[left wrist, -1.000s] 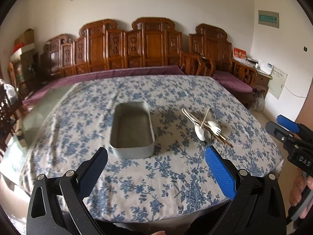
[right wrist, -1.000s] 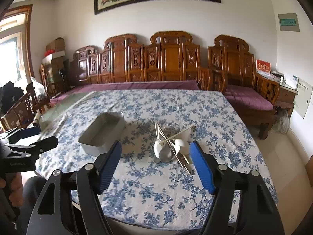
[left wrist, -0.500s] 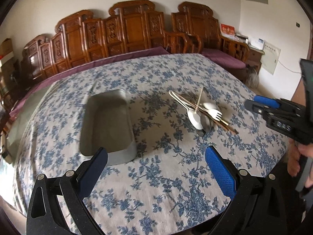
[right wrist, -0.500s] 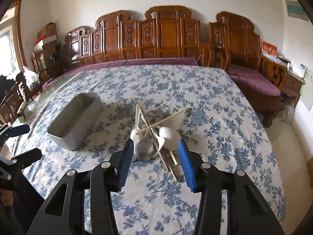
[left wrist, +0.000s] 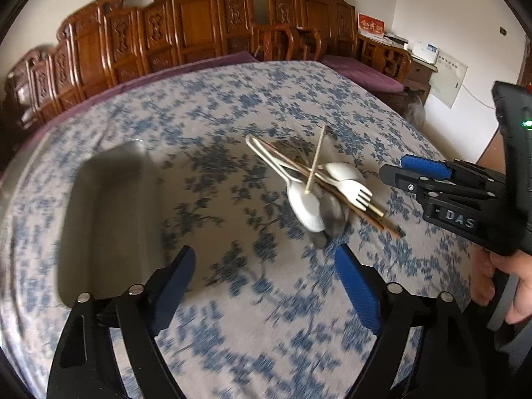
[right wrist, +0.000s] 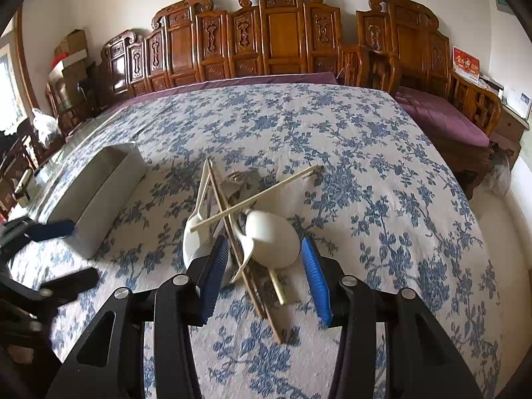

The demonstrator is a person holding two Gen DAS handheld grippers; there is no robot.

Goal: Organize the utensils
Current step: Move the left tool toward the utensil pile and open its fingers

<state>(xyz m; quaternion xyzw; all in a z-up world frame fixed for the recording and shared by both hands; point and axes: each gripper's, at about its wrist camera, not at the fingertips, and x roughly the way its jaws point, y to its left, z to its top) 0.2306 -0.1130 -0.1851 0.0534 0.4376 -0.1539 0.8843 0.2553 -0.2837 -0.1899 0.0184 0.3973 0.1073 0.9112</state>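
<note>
Soft, even daylight fills both views, and it seems to come from a window (right wrist: pixel 6 83) glowing at the left edge of the right wrist view. Shadows are faint; the utensil pile (right wrist: pixel 239 219) throws only a pale grey one onto the floral tablecloth (right wrist: pixel 365 166). The left wrist view is smeared by motion: the cloth's pattern and the grey tray (left wrist: pixel 103 219) are blurred, while the right wrist view is sharper. Fisheye distortion bows the carved wooden bench (right wrist: pixel 282 33), and black vignetting fills the corners.

We see a white tablecloth (right wrist: pixel 365 153) with blue floral print, grey tray (right wrist: pixel 99 193) at 9 o'clock, white spoons (right wrist: pixel 271 239) and fork (left wrist: pixel 352 191), blue pads (right wrist: pixel 316 279), purple cushions (right wrist: pixel 442 116) at 2 o'clock.
</note>
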